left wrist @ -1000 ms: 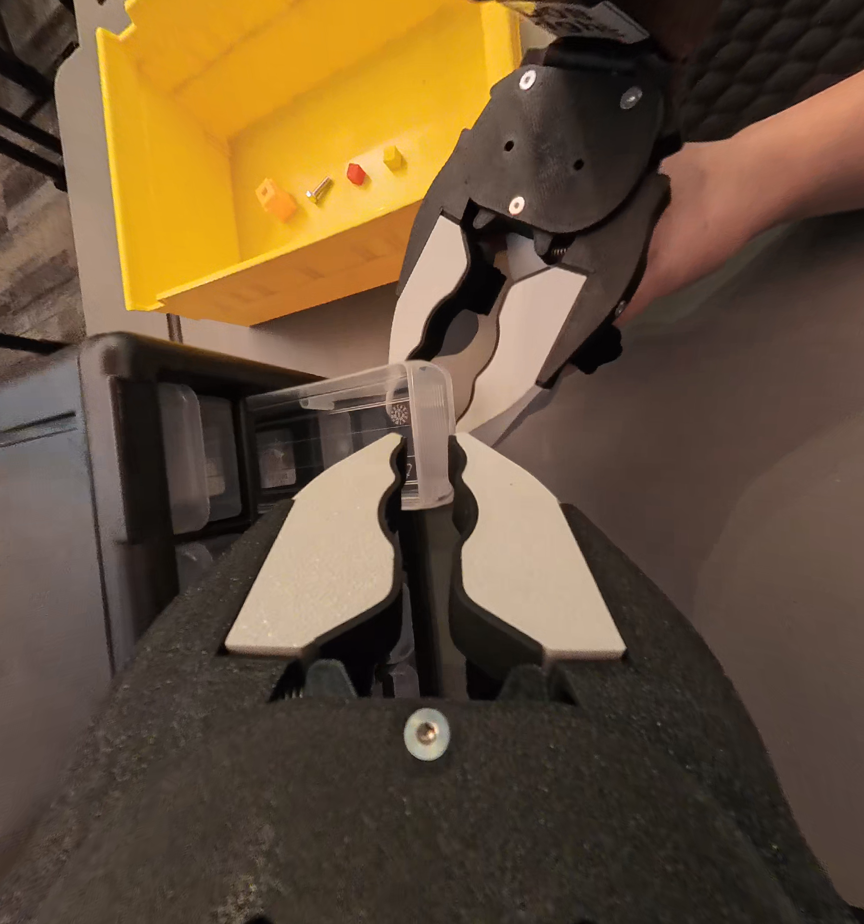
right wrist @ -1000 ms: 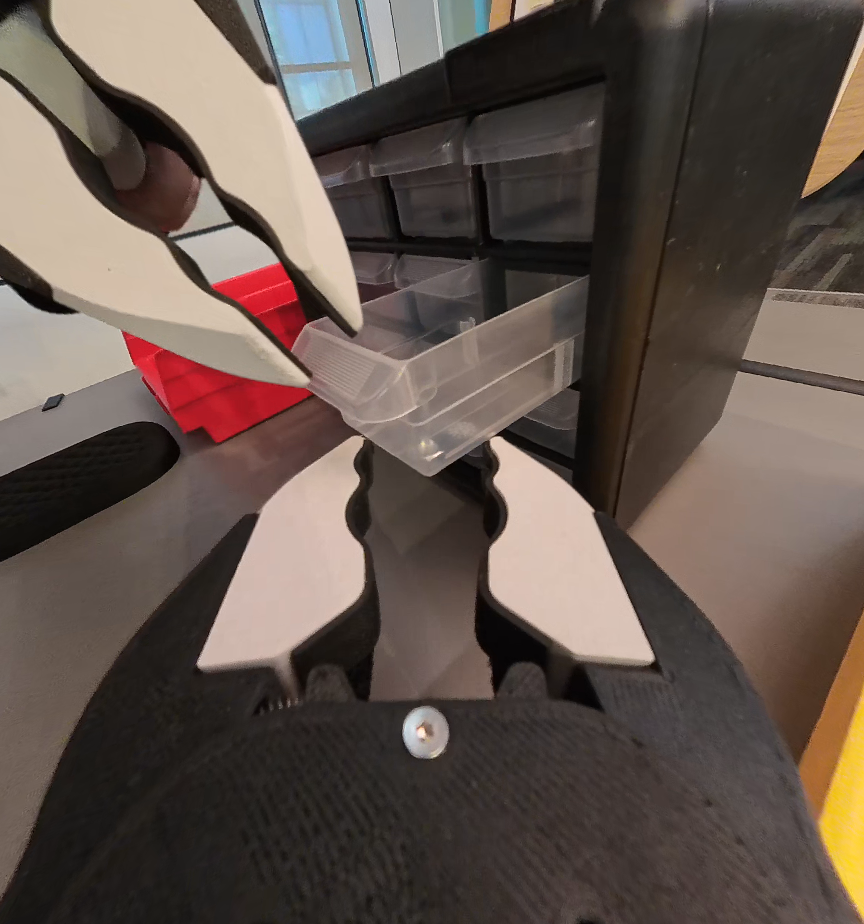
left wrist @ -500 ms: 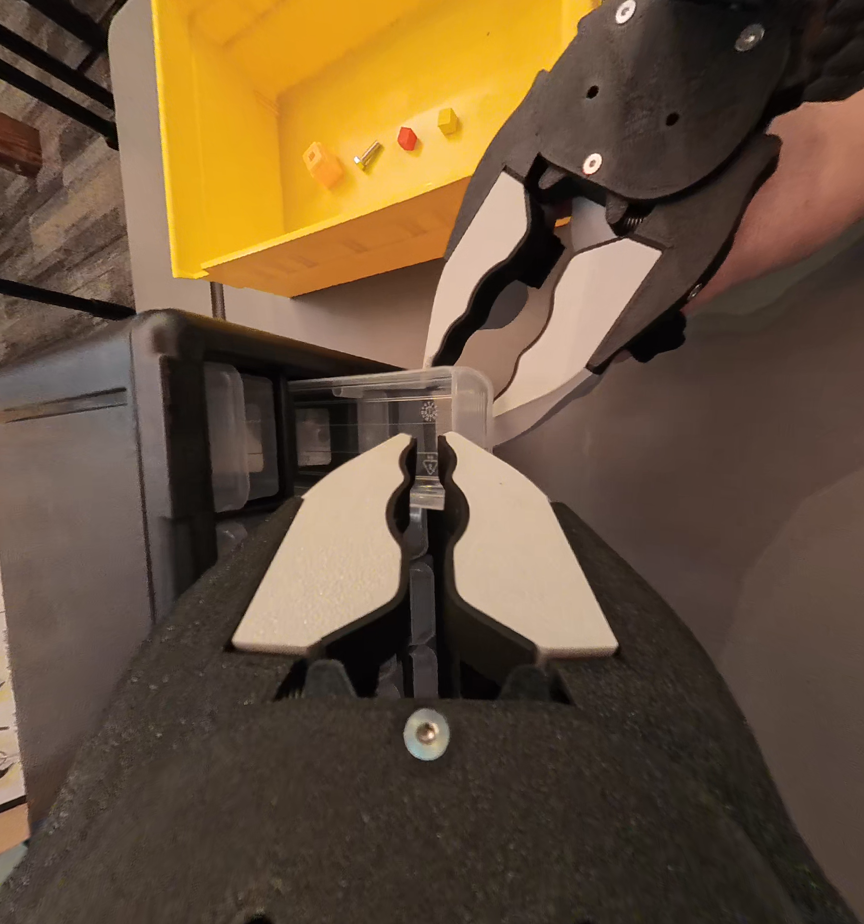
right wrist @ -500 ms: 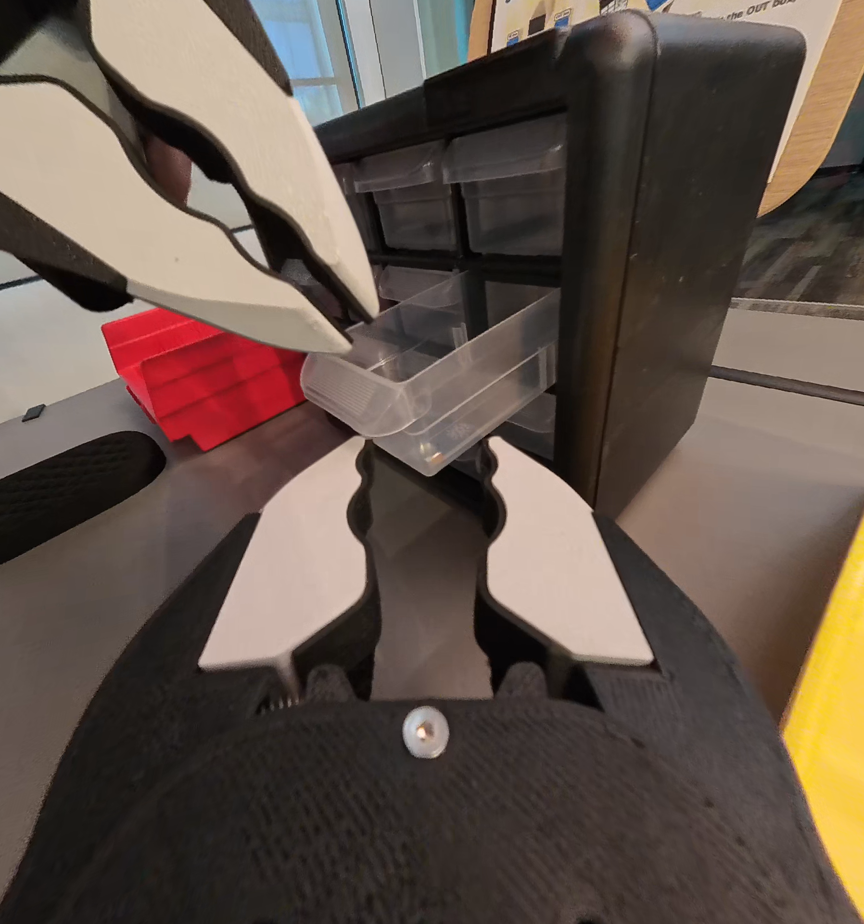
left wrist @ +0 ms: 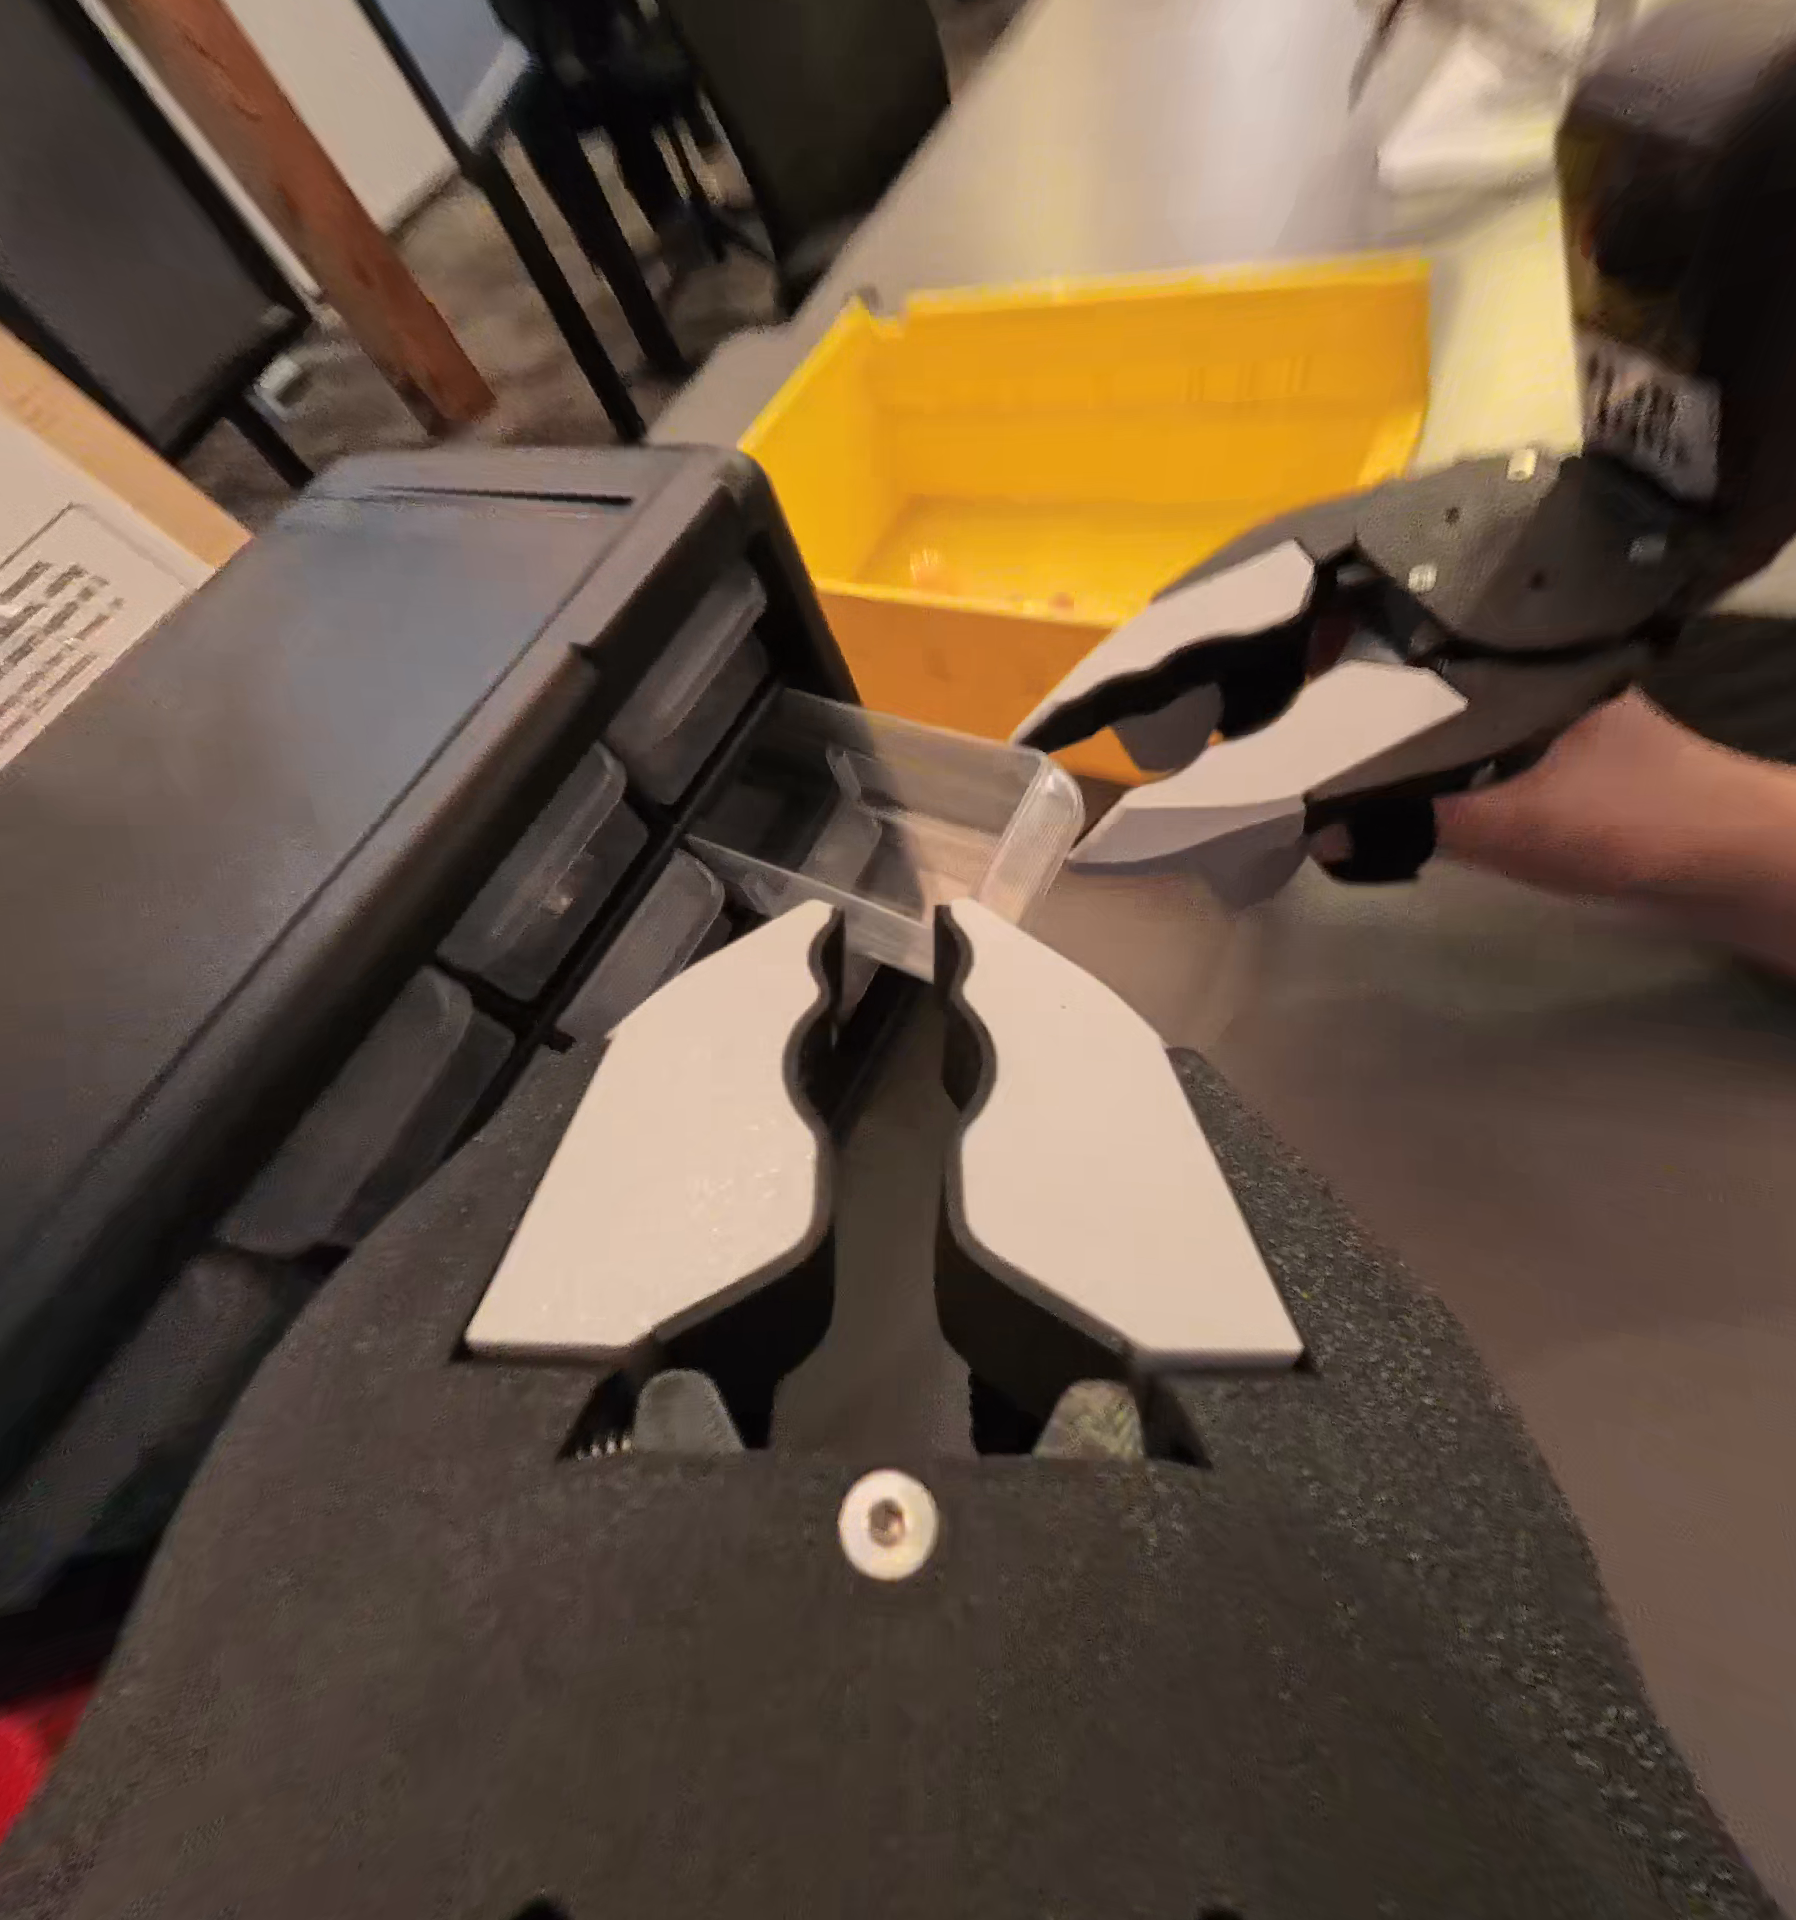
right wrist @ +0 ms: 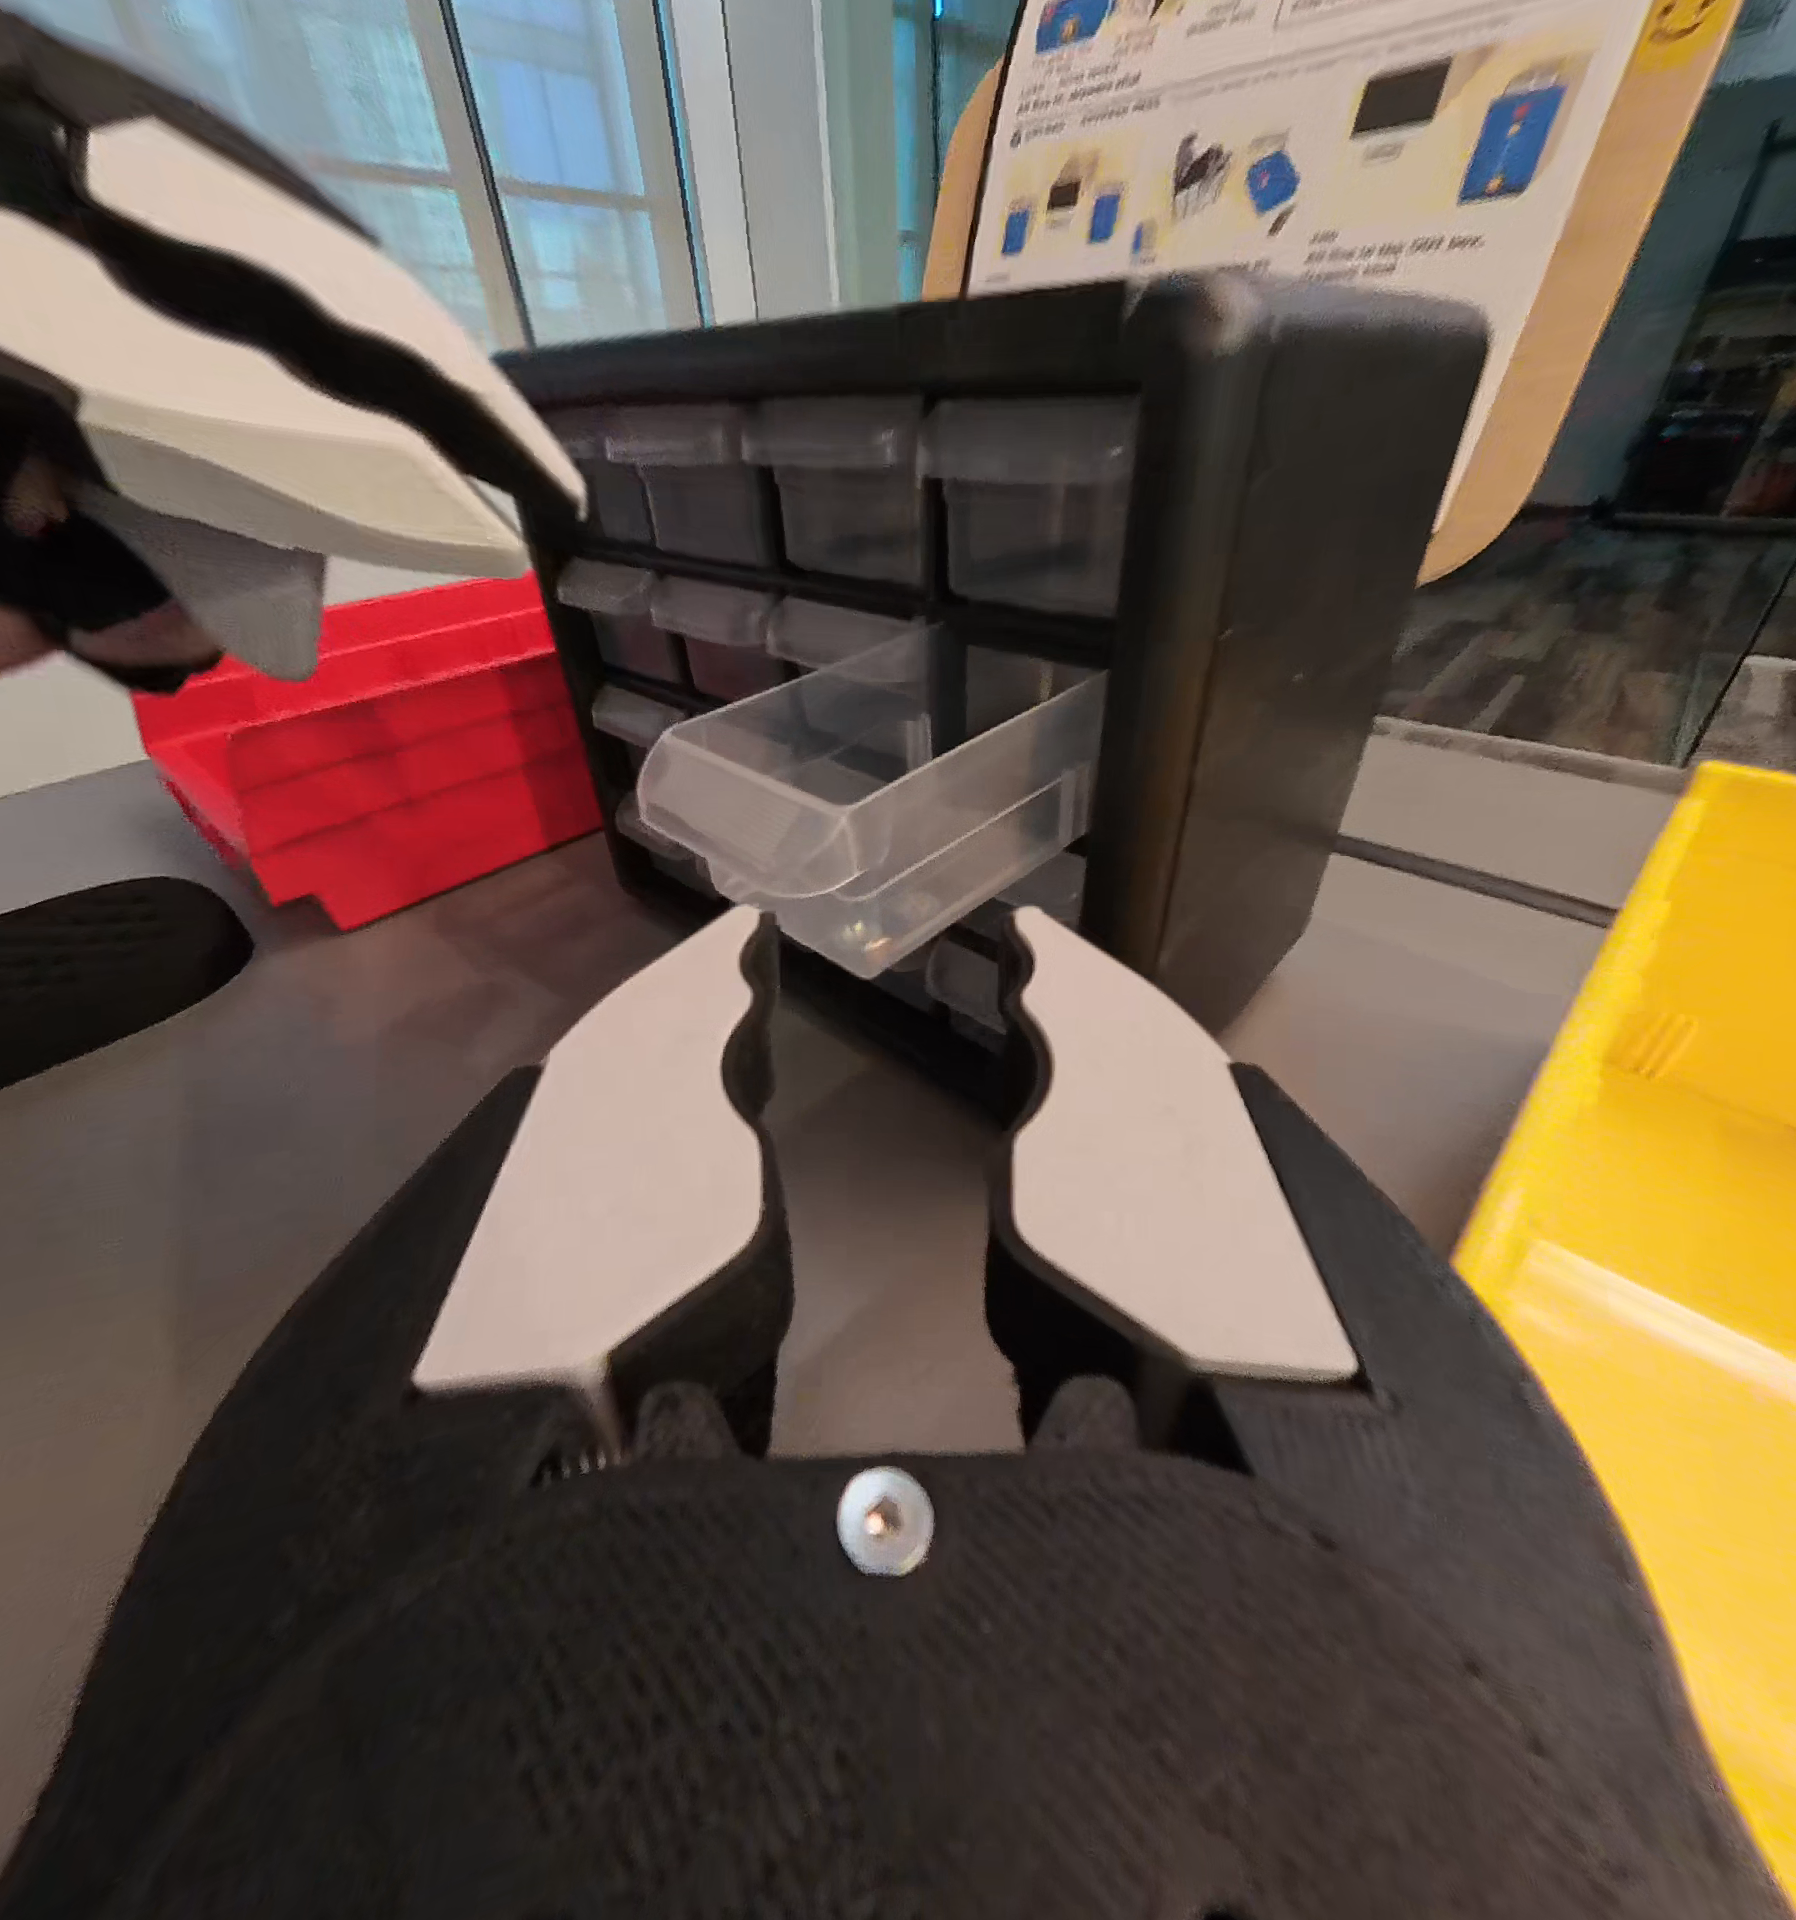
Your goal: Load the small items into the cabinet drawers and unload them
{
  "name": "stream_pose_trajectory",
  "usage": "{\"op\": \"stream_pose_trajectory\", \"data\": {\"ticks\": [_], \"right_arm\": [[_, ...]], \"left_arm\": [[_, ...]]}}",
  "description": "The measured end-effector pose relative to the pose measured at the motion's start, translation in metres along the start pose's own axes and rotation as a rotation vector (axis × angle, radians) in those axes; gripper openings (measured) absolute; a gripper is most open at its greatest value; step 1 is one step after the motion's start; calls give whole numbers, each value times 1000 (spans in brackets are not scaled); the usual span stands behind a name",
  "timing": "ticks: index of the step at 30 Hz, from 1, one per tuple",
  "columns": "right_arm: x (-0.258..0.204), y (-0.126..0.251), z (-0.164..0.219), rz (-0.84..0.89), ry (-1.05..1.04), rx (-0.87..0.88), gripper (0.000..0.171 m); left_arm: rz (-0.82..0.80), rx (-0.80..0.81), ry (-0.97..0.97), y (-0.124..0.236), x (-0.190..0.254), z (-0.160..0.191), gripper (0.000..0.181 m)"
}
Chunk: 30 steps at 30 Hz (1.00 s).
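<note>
One black cabinet (right wrist: 1289,644) ahead of the right tool (right wrist: 883,935), with one clear drawer (right wrist: 873,790) pulled out. Two bins: one red bin (right wrist: 406,769) off left, one yellow bin (right wrist: 1683,1195) at right. Two tools counted, with the left tool (left wrist: 886,920).

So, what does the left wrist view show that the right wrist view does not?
Only the left wrist view shows the inside of the yellow bin, with small items too blurred to name, and the hand behind the right tongs. Only the right wrist view shows the red bin and the whole front of the cabinet. Both show the clear drawer pulled out, untouched, and both tongs open; the left tongs are narrower.
</note>
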State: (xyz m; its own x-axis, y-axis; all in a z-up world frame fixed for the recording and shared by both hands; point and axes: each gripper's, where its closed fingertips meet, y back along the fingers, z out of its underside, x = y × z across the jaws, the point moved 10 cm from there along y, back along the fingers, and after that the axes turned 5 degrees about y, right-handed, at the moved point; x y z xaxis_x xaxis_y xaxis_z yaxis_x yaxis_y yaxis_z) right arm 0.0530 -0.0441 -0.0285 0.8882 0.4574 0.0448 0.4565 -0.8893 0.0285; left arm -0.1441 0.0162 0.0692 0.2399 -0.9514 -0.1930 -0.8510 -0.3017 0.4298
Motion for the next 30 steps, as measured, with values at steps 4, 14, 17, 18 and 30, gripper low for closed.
{"op": "stream_pose_trajectory", "data": {"ticks": [4,14,17,18,30], "right_arm": [[3,9,-11,3,79,7,45],[1,4,-36,-158,296,-175,50],[-2,3,-39,-181,426,-240,53],[-3,3,-41,-186,469,-253,53],[-5,4,-35,-211,603,-333,53]], "left_arm": [[-15,226,156,10,6,28,24],[-99,229,214,-36,16,69,49],[-70,260,243,-48,21,72,47],[-76,279,246,-49,23,72,47],[-208,342,212,-73,44,73,63]]}}
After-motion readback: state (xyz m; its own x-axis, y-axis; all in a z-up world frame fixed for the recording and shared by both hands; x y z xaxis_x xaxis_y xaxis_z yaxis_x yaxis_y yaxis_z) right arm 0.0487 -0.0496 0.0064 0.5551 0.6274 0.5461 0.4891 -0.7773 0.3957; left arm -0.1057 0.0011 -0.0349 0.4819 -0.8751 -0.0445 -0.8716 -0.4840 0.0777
